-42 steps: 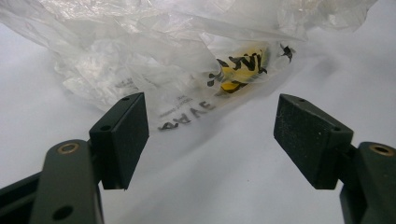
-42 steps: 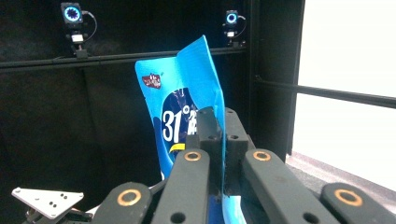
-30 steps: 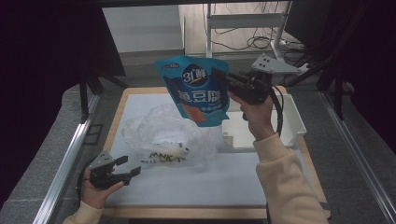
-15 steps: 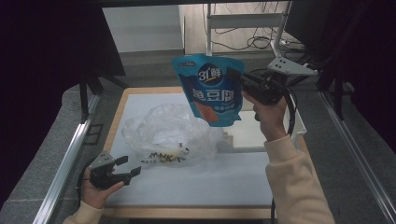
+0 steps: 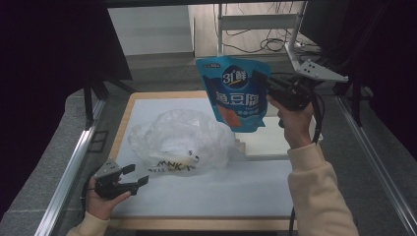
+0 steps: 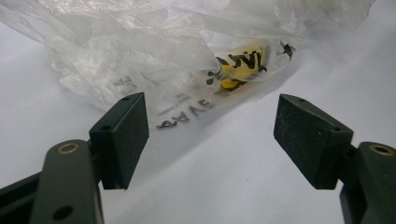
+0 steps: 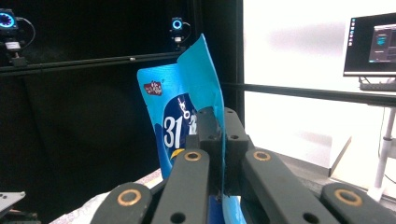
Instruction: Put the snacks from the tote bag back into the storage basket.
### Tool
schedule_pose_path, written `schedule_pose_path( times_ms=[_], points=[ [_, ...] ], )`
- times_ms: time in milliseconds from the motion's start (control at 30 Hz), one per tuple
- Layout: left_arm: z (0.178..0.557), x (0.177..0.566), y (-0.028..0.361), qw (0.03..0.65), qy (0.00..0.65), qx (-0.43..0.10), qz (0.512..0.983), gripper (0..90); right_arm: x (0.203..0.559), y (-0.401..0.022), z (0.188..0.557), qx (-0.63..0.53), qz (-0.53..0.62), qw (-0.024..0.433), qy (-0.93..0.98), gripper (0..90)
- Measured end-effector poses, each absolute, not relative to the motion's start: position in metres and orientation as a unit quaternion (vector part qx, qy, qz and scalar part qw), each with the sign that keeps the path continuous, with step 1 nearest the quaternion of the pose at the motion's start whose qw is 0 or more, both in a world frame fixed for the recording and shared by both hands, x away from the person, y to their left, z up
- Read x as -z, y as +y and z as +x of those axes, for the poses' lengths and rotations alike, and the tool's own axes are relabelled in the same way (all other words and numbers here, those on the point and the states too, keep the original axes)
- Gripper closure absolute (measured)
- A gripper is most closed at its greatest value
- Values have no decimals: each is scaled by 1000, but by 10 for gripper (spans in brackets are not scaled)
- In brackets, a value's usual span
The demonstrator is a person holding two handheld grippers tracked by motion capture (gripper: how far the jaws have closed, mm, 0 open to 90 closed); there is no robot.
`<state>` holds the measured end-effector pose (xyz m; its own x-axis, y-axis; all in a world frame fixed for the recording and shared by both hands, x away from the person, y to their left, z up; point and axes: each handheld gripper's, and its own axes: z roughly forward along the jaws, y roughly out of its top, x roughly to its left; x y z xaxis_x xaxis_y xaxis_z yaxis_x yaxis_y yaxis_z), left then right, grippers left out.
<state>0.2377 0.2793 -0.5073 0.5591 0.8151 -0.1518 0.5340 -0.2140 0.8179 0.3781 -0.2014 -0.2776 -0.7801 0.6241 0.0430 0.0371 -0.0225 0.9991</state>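
A blue snack pouch (image 5: 236,93) with white characters hangs in the air above the table's right half. My right gripper (image 5: 263,82) is shut on the pouch's right edge; in the right gripper view the jaws pinch the blue pouch (image 7: 187,121) at its edge (image 7: 218,140). A crumpled clear plastic bag (image 5: 179,142) with black and yellow print lies mid-table on the white mat. My left gripper (image 5: 136,175) rests near the front left corner, open, its jaws pointing at the plastic bag (image 6: 187,60) with nothing between them (image 6: 210,140).
A white tray (image 5: 270,142) sits on the right side of the wooden-rimmed table (image 5: 123,118), beneath the pouch. Metal rails (image 5: 69,167) run along both sides. A monitor (image 7: 373,44) stands off to the right.
My right gripper has carried the blue pouch to the right and slightly lower, turning it more upright. The left gripper and plastic bag have stayed still.
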Motion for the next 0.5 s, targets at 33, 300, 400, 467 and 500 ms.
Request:
schedule_pose_path(
  times_ms=[33,300,400,467,500],
  points=[
    [238,507,279,445,442,-158,763,266,278,-203,379,-670,251,220,663,889],
    [238,507,280,444,442,-159,763,266,279,-215,383,-672,262,226,654,889],
    [238,507,280,443,442,-159,763,266,279,-220,384,-674,264,228,651,889],
    [238,507,280,443,442,-159,763,267,279,-223,385,-674,266,230,649,889],
    [238,507,280,443,442,-159,764,266,279,-224,385,-674,267,230,649,889]
  ],
)
